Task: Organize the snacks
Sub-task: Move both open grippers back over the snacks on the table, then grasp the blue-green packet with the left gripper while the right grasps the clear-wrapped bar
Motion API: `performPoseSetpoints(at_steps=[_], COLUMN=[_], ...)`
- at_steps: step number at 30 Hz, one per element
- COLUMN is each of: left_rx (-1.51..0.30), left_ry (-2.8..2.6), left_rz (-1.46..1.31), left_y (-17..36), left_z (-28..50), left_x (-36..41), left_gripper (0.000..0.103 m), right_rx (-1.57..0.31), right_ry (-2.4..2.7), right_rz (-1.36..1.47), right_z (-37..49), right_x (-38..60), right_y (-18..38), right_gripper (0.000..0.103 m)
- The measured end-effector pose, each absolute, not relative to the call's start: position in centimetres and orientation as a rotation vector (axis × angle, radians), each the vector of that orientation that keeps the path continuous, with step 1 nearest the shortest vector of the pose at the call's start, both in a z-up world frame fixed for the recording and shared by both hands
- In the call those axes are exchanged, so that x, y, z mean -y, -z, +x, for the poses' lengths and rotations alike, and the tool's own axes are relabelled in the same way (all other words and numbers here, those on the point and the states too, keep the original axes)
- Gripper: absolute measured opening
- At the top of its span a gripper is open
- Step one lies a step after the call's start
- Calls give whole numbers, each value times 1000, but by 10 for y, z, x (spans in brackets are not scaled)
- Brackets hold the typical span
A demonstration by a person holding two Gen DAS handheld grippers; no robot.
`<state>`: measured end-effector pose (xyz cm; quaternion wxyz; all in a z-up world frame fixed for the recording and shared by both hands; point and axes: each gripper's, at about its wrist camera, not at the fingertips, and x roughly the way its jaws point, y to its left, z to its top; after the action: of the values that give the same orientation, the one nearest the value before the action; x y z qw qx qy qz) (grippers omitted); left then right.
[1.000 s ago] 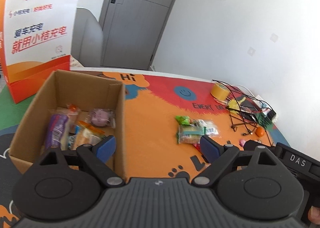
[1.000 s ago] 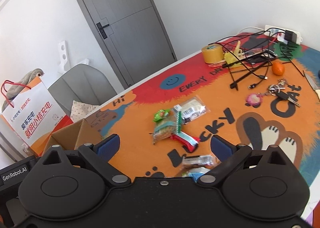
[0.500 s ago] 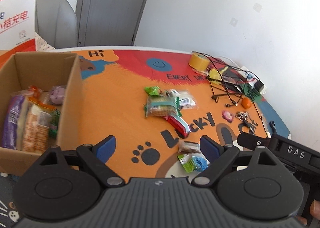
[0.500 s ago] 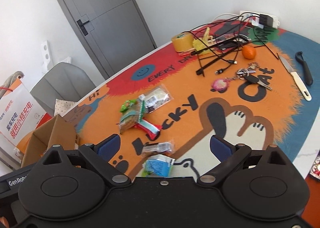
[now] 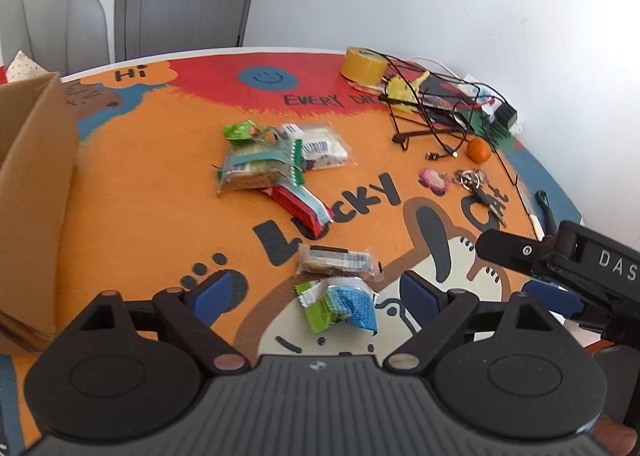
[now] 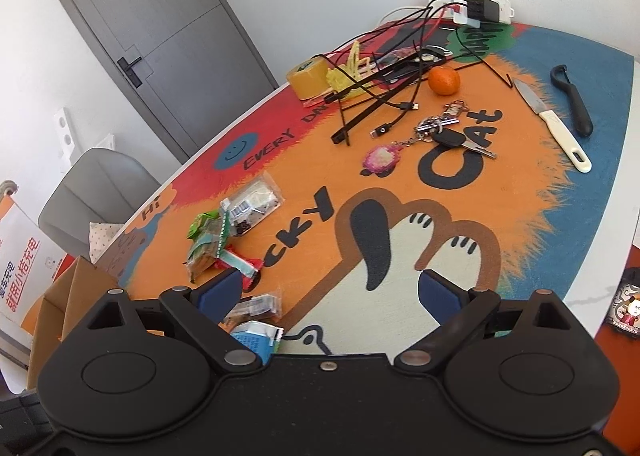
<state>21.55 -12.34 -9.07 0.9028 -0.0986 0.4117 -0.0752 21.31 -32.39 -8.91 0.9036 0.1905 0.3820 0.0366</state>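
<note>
White-walled room, grey door at upper left of both views; round bench (image 5: pixel 152 191) under a bright orange cartoon mat.

Blue-and-green snack packet (image 5: pixel 340 306) lies flat at lower centre of the left wrist view, right between the left gripper's (image 5: pixel 316 292) blue pads, which stand wide apart and hold nothing. Just above it in frame, a clear-wrapped brown bar (image 5: pixel 338 260), apart from the packet but close. Further up, a pile of 4 snacks (image 5: pixel 276 163): green pouch, cracker pack, clear bag with barcode, red-and-teal wafer, overlapping each other. Cardboard box (image 5: pixel 32 191) at left edge of frame, well apart from the loose snacks; inside not visible.

Right gripper (image 6: pixel 330 290) also spread open and empty, hovering over the mat's white paw print, the blue packet at its lower left.

Clutter not for sorting at upper right: tape roll (image 5: pixel 362 63), cables (image 5: pixel 424 111), tangerine (image 5: pixel 479 149), keys (image 6: pixel 444 131), knife (image 6: pixel 554 119), peeler (image 6: pixel 572 99).

Step in hand, by my read: reach for the next snack, left side. Next move calls for lowering over the blue packet, closing on its crinkly edge, then carrying it left to the box.
</note>
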Motion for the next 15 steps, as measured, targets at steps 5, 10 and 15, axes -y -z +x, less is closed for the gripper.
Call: performPoseSetpoints(at_steps=[5, 10, 15], left_rx=[-883, -917, -891], left_ry=[146, 150, 131], left_rz=[-177, -174, -200], left_y=[107, 121, 122], left_z=[226, 231, 227], left_x=[139, 143, 133], left_gripper=[89, 52, 27], right_rx=[-801, -810, -821], right_ry=[-63, -60, -74], right_rz=[410, 425, 424], right_z=[217, 219, 221], right_x=[334, 338, 333], right_y=[96, 102, 107], right_gripper=[96, 96, 96])
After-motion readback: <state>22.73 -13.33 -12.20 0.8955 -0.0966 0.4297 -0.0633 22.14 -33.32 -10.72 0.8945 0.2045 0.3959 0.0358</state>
